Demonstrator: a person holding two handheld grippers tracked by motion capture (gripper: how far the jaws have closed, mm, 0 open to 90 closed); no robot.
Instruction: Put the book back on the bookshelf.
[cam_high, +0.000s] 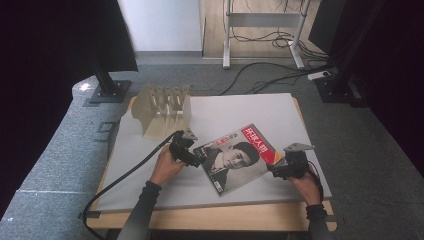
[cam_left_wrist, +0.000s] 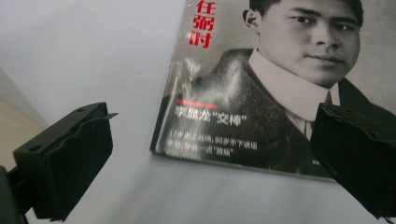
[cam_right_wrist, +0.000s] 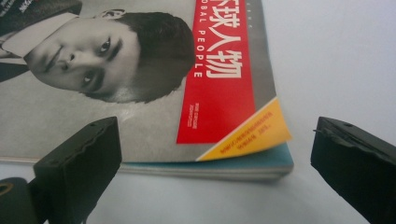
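Glossy red-banded portrait magazine (cam_high: 235, 157) lies flat and diagonal on a grey tabletop (cam_high: 240, 110), between the left gripper (cam_high: 192, 159) and right gripper (cam_high: 274, 170); both jaws gape at opposite corners.

Magazine (cam_high: 235, 159) lies centre frame on grey mat (cam_high: 260, 112), left gripper (cam_high: 186, 151) and right gripper (cam_high: 286, 167) at its edges; wooden rack (cam_high: 162, 110) upper left.

The magazine (cam_high: 235, 157) at the frame's centre has a grey, black-and-white portrait cover, a red title band with white characters and a yellow corner. Both grippers are black. The worktop (cam_high: 250, 112) is pale grey; the rack (cam_high: 162, 111) at upper left is beige.
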